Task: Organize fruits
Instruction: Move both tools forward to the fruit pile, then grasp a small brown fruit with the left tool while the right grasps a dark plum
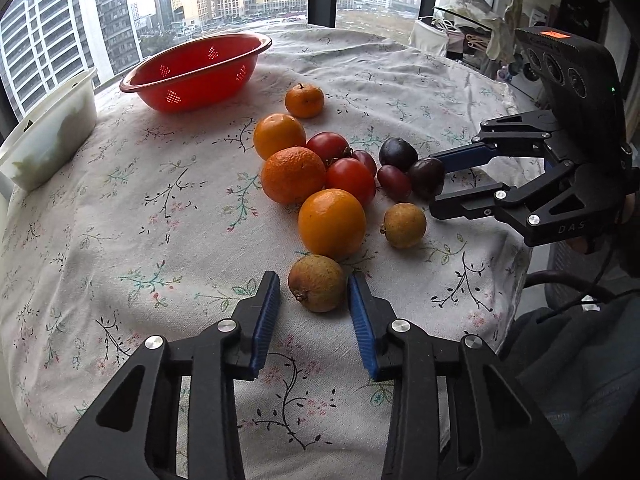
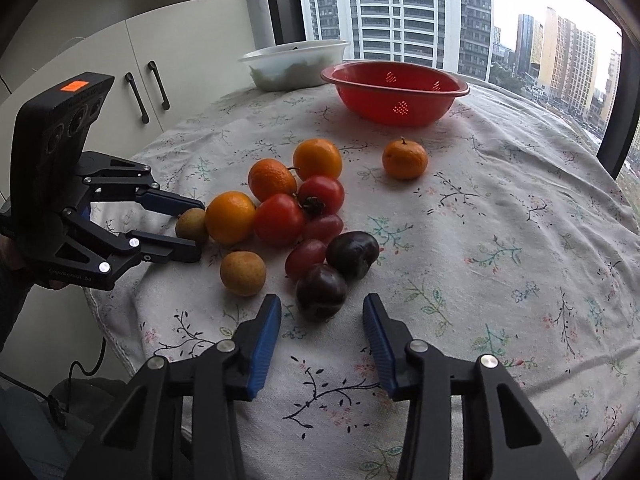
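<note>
A pile of fruit lies on the floral tablecloth (image 1: 120, 240): several oranges (image 1: 332, 224), two tomatoes (image 1: 350, 180), red grapes (image 1: 394, 183), two dark plums (image 2: 321, 292) and two brownish longans. My left gripper (image 1: 314, 286) is open with its jaws on either side of the near longan (image 1: 317, 283), which rests on the cloth; this also shows in the right wrist view (image 2: 191, 223). My right gripper (image 2: 322, 310) is open, its fingertips flanking the nearest dark plum. From the left wrist view the right gripper (image 1: 434, 184) sits at that plum (image 1: 426, 178).
A red colander (image 1: 196, 74) stands at the far side of the table, with a white tub (image 1: 48, 132) beside it. A lone mandarin (image 1: 304, 100) lies apart from the pile. The second longan (image 1: 403, 225) lies between the grippers. Windows and cupboards (image 2: 120, 72) surround the table.
</note>
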`<state>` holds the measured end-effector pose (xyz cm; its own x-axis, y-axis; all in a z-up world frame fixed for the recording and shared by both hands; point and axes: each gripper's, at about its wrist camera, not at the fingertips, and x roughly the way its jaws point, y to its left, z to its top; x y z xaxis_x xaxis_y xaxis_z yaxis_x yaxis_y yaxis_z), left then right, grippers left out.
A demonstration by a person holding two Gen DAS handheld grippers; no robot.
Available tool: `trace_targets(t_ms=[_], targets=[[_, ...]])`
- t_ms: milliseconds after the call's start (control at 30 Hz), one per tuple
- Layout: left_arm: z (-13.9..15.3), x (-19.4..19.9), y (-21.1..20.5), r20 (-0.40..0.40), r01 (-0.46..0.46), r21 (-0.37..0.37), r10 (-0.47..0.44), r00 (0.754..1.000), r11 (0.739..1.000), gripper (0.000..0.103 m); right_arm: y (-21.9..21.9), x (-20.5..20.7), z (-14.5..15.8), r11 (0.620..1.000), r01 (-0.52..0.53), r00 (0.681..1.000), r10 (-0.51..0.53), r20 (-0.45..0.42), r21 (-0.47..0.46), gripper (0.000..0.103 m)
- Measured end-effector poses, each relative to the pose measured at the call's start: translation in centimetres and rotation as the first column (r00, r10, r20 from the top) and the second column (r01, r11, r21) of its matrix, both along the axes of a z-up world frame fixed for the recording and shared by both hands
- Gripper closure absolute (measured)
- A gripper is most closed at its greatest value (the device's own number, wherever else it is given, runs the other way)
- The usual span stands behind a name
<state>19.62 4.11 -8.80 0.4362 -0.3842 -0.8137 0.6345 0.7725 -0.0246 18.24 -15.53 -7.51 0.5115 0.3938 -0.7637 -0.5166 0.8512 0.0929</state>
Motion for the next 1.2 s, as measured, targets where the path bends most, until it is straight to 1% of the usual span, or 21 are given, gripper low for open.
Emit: trace_targets(t_ms=[33, 300, 367, 433, 500, 900, 1067, 1200], targets=[[0.0, 0.0, 0.0, -0.002, 0.0, -0.006, 0.0, 1.0, 1.0, 0.077, 0.0, 0.0, 0.0, 1.0, 0.001, 1.0, -0.001, 0.001, 0.0, 0.057], [0.0, 0.0, 0.0, 0.006, -0.005, -0.014, 0.005, 1.0, 1.0, 0.077, 0.2, 0.1, -0.1, 1.0, 0.002, 1.0, -0.002, 0.003, 0.009, 0.061], [0.0, 0.0, 0.0, 0.008, -0.006, -0.016, 0.006, 1.0, 1.0, 0.077, 0.2, 0.1, -0.1, 1.0, 0.004, 1.0, -0.004, 0.005, 0.011, 0.064], [0.0, 0.0, 0.1, 0.007, -0.006, -0.021, 0.006, 1.0, 1.0, 0.077, 0.2, 0.2, -0.1, 1.0, 0.007, 1.0, -0.007, 0.006, 0.012, 0.071], [0.0, -0.1, 0.2, 0.007, -0.008, -0.026, 0.008, 1.0, 1.0, 0.077, 0.3, 0.2, -0.1, 1.0, 0.006, 1.0, -0.006, 0.005, 0.016, 0.074], [0.9, -0.4, 1.3, 0.023, -0.029, -0.066, 0.031, 0.999, 0.997, 0.077, -0.2, -0.1, 0.3, 0.999, 0.018, 1.0, -0.019, 0.013, 0.037, 0.075], [2.1, 0.0, 2.6, 0.034, -0.057, -0.102, 0.06, 0.998, 0.993, 0.077, -1.0, -0.2, 1.0, 0.998, 0.032, 0.999, -0.034, 0.03, 0.063, 0.075], [3.8, 1.2, 4.0, 0.058, -0.089, -0.12, 0.096, 0.994, 0.989, 0.077, -1.9, 0.2, 1.6, 0.996, 0.051, 0.998, -0.054, 0.036, 0.079, 0.075]])
